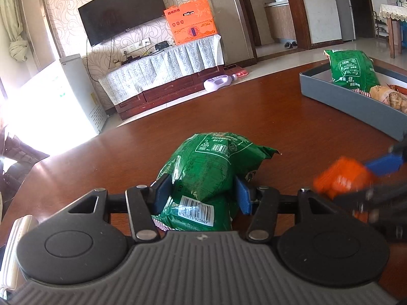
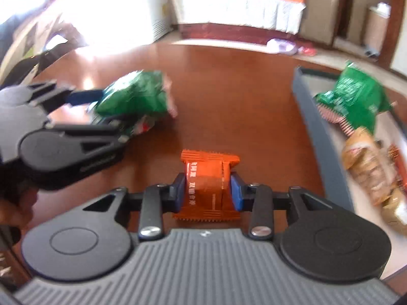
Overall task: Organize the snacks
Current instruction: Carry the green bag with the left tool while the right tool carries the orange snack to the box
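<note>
A crumpled green snack bag [image 1: 211,162] rests on the brown table [image 1: 254,106] with my left gripper [image 1: 203,193] shut on it, both blue pads pressing into its sides. In the right wrist view the same green bag [image 2: 134,94] sits at the left, held by the left gripper [image 2: 84,101]. My right gripper [image 2: 208,190] is shut on a small orange packet [image 2: 207,175], just above the tabletop. From the left wrist view that orange packet [image 1: 340,178] and the right gripper [image 1: 381,178] appear blurred at the right.
A grey tray [image 1: 343,99] stands at the table's right side, its wall [image 2: 313,127] close to the right gripper. It holds another green bag [image 1: 353,68] and tan packets [image 2: 366,162]. Beyond the table's far edge lies a white bottle [image 1: 218,82] on the floor before a TV cabinet [image 1: 162,76].
</note>
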Available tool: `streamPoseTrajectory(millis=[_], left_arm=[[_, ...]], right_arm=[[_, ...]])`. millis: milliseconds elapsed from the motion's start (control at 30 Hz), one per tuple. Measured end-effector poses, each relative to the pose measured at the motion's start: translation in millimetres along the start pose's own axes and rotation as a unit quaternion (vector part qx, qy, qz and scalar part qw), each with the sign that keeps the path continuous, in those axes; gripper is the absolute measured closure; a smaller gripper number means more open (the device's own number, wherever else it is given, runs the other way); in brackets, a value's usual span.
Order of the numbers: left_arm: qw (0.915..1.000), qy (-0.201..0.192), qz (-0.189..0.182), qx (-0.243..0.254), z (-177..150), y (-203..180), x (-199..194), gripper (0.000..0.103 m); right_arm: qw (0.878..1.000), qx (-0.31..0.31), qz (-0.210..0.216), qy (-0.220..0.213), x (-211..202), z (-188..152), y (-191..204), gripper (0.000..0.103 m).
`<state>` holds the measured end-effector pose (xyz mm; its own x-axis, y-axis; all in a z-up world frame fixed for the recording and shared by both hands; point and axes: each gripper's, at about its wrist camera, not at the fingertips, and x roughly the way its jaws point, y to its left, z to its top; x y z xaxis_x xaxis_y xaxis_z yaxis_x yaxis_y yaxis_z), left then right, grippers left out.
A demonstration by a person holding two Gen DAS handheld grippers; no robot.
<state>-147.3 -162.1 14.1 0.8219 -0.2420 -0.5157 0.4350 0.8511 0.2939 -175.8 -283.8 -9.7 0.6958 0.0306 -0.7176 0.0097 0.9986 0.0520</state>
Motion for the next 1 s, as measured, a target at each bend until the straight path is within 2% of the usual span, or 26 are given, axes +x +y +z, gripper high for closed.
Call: streamPoseTrajectory(millis=[133, 333, 633, 1000], left_arm=[[0.9998, -0.012, -0.009, -0.016, 3, 2, -4, 0.052], [0.9991, -0.040, 0.001, -0.011, 13, -5, -14, 0.055], [0.9965, -0.079, -0.002, -0.027, 39, -17, -30, 0.055], [0.9949, -0.094, -0.026, -0.027, 68, -61, -35, 0.055]], right_arm=[[0.999, -0.022, 0.000, -0.030, -17, 3, 8, 0.064], [0.996, -0.041, -0.012, -0.083, -48, 8, 13, 0.064], [0.991, -0.004, -0.018, -0.131, -83, 18, -15, 0.064], [0.986, 0.024, -0.040, -0.160, -116, 12, -50, 0.064]])
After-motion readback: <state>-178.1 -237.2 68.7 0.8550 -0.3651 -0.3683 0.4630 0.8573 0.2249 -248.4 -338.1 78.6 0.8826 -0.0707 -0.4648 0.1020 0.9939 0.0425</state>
